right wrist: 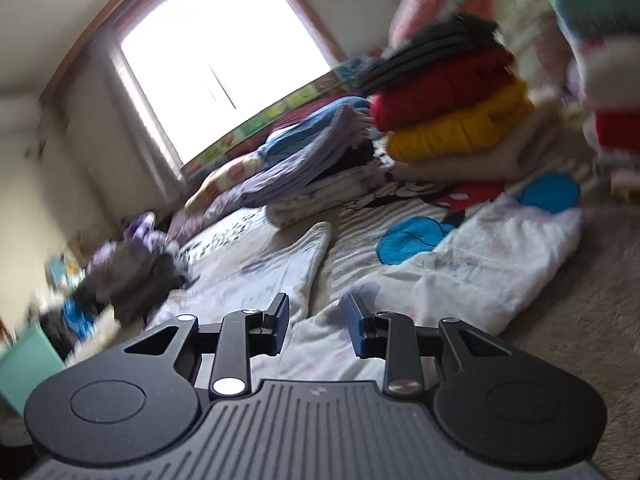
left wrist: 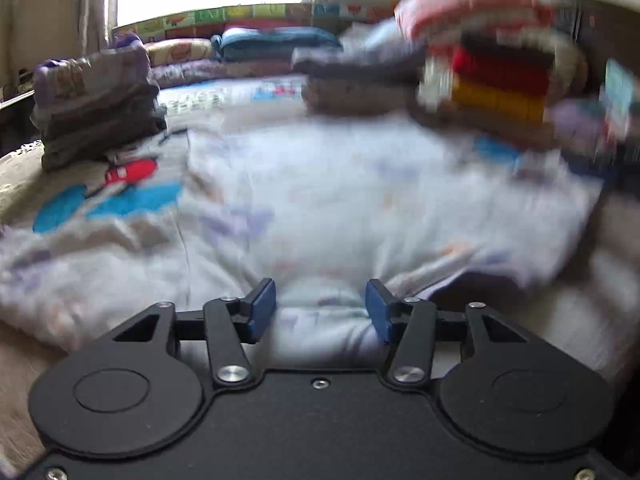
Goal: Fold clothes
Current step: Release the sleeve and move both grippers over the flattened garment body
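White printed garment [right wrist: 472,264] lies crumpled, axis unclear — left gripper [left wrist: 320,308] and right gripper [right wrist: 316,320] both agape, empty.

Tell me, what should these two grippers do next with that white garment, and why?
Probably lower both onto an edge of the white garment and pinch it. The left gripper and right gripper both stand open and empty above it, and it lies rumpled, unlike the folded stack behind.

A bright window [right wrist: 224,68] stands far ahead of the tool, with a curtain [left wrist: 94,0] at its left edge. A row of colourful picture panels [right wrist: 256,124] runs below the sill, and beige carpet [right wrist: 600,280] shows to the tool's right.
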`<action>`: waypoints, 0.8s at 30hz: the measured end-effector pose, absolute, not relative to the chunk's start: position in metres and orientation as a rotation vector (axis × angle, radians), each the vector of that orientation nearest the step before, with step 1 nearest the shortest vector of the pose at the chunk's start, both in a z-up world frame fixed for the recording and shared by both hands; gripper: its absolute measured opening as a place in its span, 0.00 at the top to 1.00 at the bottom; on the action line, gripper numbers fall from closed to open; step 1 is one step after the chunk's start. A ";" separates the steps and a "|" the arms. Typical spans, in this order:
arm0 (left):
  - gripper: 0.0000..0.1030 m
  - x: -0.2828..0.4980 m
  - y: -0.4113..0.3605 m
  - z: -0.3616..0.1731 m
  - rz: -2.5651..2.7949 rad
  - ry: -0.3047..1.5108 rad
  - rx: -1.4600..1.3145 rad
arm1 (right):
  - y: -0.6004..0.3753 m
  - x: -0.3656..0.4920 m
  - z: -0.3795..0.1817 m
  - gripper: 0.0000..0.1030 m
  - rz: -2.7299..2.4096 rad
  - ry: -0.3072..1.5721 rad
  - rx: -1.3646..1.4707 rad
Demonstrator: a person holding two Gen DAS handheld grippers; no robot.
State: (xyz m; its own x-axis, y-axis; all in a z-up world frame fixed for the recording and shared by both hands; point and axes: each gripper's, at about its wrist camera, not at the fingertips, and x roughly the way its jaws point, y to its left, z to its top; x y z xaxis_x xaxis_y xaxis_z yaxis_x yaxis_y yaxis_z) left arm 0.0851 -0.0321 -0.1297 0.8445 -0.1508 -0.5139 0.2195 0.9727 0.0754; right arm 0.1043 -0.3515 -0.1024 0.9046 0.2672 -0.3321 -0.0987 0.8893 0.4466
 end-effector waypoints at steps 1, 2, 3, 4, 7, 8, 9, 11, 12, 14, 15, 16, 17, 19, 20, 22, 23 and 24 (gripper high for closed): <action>0.48 0.083 -0.036 -0.136 -0.188 0.506 0.166 | -0.345 0.103 -0.104 0.70 0.184 0.425 0.366; 0.48 0.082 -0.039 -0.130 -0.182 0.508 0.179 | -0.337 0.109 -0.112 0.71 0.152 0.495 0.289; 0.48 0.082 -0.041 -0.121 -0.186 0.511 0.174 | -0.334 0.115 -0.122 0.75 0.130 0.548 0.239; 0.48 0.080 -0.043 -0.113 -0.193 0.498 0.168 | -0.333 0.113 -0.127 0.76 0.123 0.538 0.219; 0.33 0.076 -0.044 -0.112 -0.207 0.486 0.162 | -0.327 0.100 -0.114 0.71 0.087 0.505 0.156; 0.28 0.083 -0.042 -0.124 -0.215 0.573 0.153 | -0.331 0.094 -0.112 0.68 0.084 0.492 0.180; 0.24 0.086 -0.042 -0.131 -0.224 0.604 0.159 | -0.338 0.091 -0.111 0.67 0.068 0.505 0.228; 0.24 0.082 -0.045 -0.124 -0.225 0.579 0.200 | -0.357 0.085 -0.113 0.67 0.033 0.519 0.363; 0.24 0.079 -0.048 -0.116 -0.236 0.567 0.204 | -0.369 0.080 -0.112 0.67 0.005 0.518 0.443; 0.24 0.069 -0.055 -0.101 -0.268 0.494 0.234 | -0.398 0.070 -0.113 0.64 -0.039 0.506 0.651; 0.24 0.065 -0.061 -0.096 -0.263 0.465 0.266 | -0.412 0.063 -0.115 0.58 -0.053 0.488 0.757; 0.24 0.060 -0.067 -0.092 -0.265 0.439 0.293 | -0.425 0.057 -0.116 0.54 -0.067 0.470 0.857; 0.23 0.056 -0.074 -0.089 -0.280 0.422 0.306 | -0.435 0.052 -0.116 0.49 -0.076 0.451 0.926; 0.23 0.049 -0.093 -0.088 -0.331 0.409 0.320 | -0.450 0.044 -0.118 0.42 -0.078 0.411 0.999; 0.23 0.047 -0.106 -0.090 -0.357 0.406 0.338 | -0.456 0.040 -0.120 0.39 -0.076 0.393 1.023; 0.23 0.045 -0.138 -0.096 -0.407 0.397 0.417 | -0.463 0.034 -0.128 0.36 -0.057 0.371 1.008; 0.23 0.044 -0.155 -0.098 -0.433 0.390 0.461 | -0.467 0.031 -0.134 0.31 -0.048 0.361 0.998; 0.23 0.042 -0.173 -0.101 -0.459 0.381 0.503 | -0.471 0.029 -0.139 0.31 -0.038 0.352 0.995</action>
